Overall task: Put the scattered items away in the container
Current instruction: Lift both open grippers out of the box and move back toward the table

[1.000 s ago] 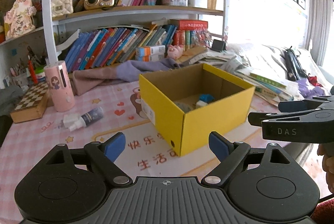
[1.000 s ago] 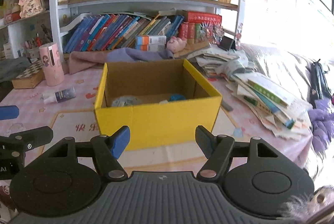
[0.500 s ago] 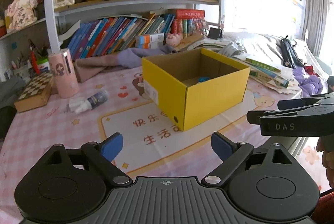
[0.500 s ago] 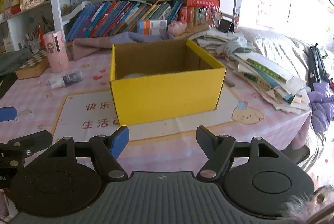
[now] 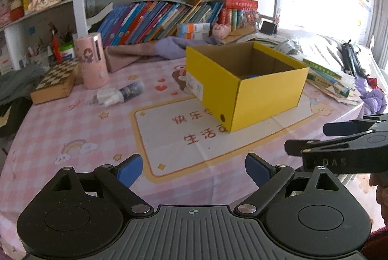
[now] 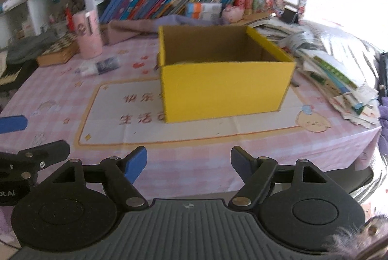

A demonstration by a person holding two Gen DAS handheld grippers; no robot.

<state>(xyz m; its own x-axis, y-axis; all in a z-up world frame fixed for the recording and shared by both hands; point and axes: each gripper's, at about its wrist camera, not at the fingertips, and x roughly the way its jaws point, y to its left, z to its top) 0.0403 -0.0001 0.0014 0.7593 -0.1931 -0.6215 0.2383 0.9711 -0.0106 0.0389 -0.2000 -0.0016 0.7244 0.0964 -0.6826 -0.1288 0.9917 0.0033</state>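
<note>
On the table (image 5: 72, 129), on the pink checked cloth, your yellow box (image 5: 245, 87) sits open-topped, a little blue showing inside it. Left of it a small spray bottle (image 5: 120, 92) lies on its side, near the pink cylinder (image 5: 91, 60) and chessboard box (image 5: 57, 83). Your left gripper (image 5: 192, 169) hovers short of the box, jaws apart, nothing between them. Your right gripper (image 6: 188, 161) faces the box's front wall; its jaws have just been opening and stand apart, empty. Loose books (image 6: 339, 80) are heaped right of the box.
</note>
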